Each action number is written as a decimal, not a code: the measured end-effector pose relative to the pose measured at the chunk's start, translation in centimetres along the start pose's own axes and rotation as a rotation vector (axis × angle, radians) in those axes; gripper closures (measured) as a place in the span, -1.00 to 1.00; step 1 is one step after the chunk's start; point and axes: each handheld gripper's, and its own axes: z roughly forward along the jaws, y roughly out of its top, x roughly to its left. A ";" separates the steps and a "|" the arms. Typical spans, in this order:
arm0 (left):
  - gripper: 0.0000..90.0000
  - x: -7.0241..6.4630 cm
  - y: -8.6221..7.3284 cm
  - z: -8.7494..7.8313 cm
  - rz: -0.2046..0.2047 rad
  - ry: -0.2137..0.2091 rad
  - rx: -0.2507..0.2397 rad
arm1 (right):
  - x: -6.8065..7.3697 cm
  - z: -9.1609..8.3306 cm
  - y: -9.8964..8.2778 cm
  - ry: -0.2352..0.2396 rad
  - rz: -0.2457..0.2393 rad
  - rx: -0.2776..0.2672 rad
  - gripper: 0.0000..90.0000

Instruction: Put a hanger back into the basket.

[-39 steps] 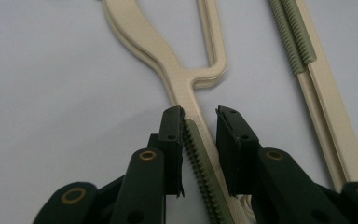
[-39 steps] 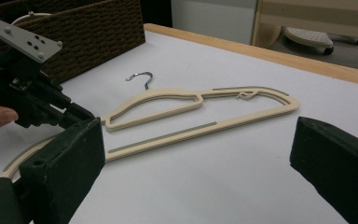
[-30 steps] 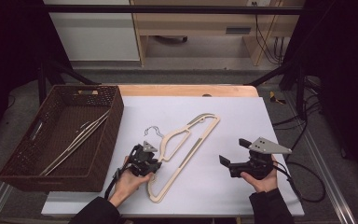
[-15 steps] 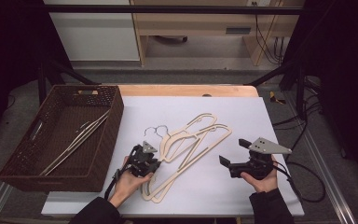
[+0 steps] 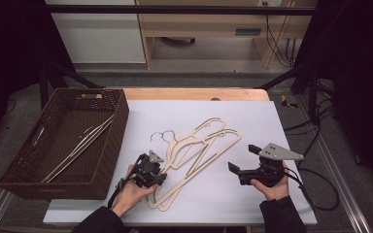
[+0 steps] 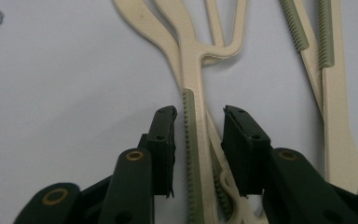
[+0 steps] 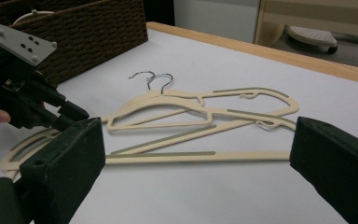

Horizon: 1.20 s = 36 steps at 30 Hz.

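The left gripper's (image 6: pixel 198 144) fingers (image 6: pixel 163 140) stand narrowly apart astride a hanger (image 6: pixel 193 88) arm on the table (image 5: pixel 281 121). The right gripper (image 5: pixel 243 162) gapes wide, holding nothing. The basket (image 5: pixel 9 165) holds more hangers (image 5: pixel 80 145).

Two cream hangers (image 5: pixel 194 150) with metal hooks overlapping at table centre, one brown wicker basket (image 5: pixel 9 170) at nine o'clock, a few hangers, count unclear, inside it (image 5: pixel 77 148), two handheld grippers, left (image 5: pixel 148 170) at seven o'clock, right (image 5: pixel 240 160) at four o'clock, one white table (image 5: pixel 252 104)
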 end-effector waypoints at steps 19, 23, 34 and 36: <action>0.73 0.1 -0.1 -1.7 -0.011 0.033 -0.085 | 1.4 3.1 0.6 0.052 -0.018 0.038 -0.89; 0.73 0.2 -0.4 -0.4 -0.010 0.041 -0.034 | 1.8 3.8 0.7 0.063 -0.021 0.047 -0.89; 0.76 0.5 -0.2 -1.4 -0.016 0.013 -0.065 | 1.7 3.3 0.8 0.053 -0.028 0.039 -0.90; 0.76 0.6 -0.3 -1.3 -0.018 0.013 -0.058 | 1.7 3.3 0.8 0.058 -0.029 0.038 -0.90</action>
